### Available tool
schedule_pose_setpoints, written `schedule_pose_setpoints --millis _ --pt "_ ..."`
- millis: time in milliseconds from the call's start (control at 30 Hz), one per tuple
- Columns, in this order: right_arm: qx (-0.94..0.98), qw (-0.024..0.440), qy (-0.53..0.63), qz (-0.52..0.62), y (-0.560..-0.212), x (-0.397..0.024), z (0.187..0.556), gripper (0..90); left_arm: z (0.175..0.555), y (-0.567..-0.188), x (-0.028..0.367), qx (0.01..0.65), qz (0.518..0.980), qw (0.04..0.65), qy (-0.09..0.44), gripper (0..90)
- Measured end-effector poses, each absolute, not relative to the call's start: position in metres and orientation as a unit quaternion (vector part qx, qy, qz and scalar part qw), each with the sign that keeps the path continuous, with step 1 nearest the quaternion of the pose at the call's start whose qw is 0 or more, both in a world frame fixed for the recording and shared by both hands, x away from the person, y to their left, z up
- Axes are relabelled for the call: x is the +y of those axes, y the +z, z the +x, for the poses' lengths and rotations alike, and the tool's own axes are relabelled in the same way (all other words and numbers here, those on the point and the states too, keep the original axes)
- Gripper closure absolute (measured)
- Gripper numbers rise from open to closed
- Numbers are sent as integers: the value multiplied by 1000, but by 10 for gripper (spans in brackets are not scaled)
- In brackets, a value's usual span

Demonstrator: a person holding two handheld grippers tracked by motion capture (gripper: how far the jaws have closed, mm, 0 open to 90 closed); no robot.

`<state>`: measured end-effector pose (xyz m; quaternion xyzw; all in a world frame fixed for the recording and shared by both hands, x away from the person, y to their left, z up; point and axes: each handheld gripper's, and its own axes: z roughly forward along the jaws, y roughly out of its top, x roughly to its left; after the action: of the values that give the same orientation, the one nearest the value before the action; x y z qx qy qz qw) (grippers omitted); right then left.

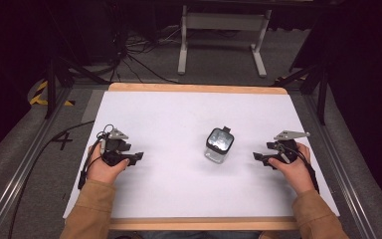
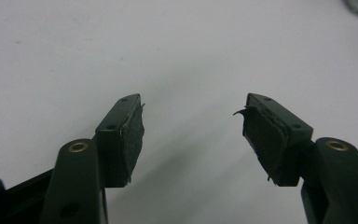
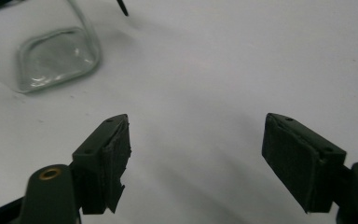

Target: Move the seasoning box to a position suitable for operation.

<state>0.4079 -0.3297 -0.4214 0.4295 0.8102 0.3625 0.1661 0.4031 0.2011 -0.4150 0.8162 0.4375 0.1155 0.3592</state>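
a clear glass jar (image 1: 219, 145) with a dark lid stands right of middle on the white bench (image 1: 179, 114), bare sheet all round. left tongs (image 1: 135, 158) well apart from it, right tongs (image 1: 258, 157) nearer; both spread wide, gripping nothing.

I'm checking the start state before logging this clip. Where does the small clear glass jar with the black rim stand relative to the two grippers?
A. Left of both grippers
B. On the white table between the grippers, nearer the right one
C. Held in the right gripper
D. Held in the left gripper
B: the small clear glass jar stands untouched on the white table, nearer the right gripper than the left gripper; both sets of jaws are open and hold nothing.
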Motion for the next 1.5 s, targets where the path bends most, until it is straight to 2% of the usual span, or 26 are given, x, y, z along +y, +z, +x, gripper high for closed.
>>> schedule_pose_setpoints --millis 367,600,767,1133,1500 --pt "833 153 380 371 -409 -298 395 198 398 -409 190 413 824 371 113 409" --pt "853 127 389 322 -413 -258 389 159 394 -405 191 404 825 377 114 436" --pt "858 140 390 304 -418 -237 397 158 394 -408 187 408 827 370 108 435" --pt "850 142 408 301 -434 -212 429 133 395 -412 185 403 835 359 106 435" --pt "861 147 398 281 -433 -210 430 152 394 -412 186 404 834 362 104 435"
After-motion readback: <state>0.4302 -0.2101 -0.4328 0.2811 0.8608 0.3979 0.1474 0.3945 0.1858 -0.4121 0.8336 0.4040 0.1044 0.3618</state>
